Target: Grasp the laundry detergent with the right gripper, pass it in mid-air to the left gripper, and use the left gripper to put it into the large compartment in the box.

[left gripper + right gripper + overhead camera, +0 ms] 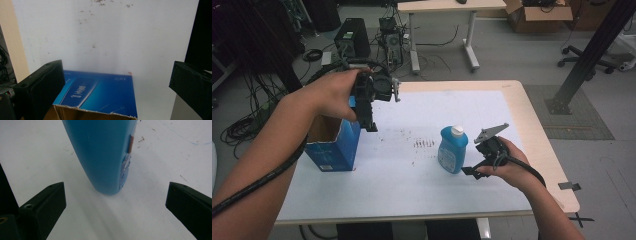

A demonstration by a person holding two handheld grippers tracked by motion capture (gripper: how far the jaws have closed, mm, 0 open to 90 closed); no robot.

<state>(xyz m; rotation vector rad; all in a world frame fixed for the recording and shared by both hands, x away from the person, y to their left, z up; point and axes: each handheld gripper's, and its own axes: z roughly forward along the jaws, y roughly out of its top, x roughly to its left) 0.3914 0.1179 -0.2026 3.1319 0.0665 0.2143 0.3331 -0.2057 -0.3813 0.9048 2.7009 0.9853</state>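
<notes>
The blue bottle (452, 149) stands upright on the desk (532, 125), not yet grasped: the right tool (468, 170) sits just beside its base with jaws spread wide and nothing between them. The left tool (369, 125), also spread and empty, hangs over the open blue box (334, 150) at the desk's left side. Judging from this, the work is at its start, with gripping, lifting and probably boxing the bottle all left.

Soft, even overhead light falls on the white worktop (472, 190), bright without glare. The bottle (452, 150) casts only a faint shadow. The high view is slightly soft and dim at its top left corner. In both gripper views the near jaws are blurred and dark.
</notes>
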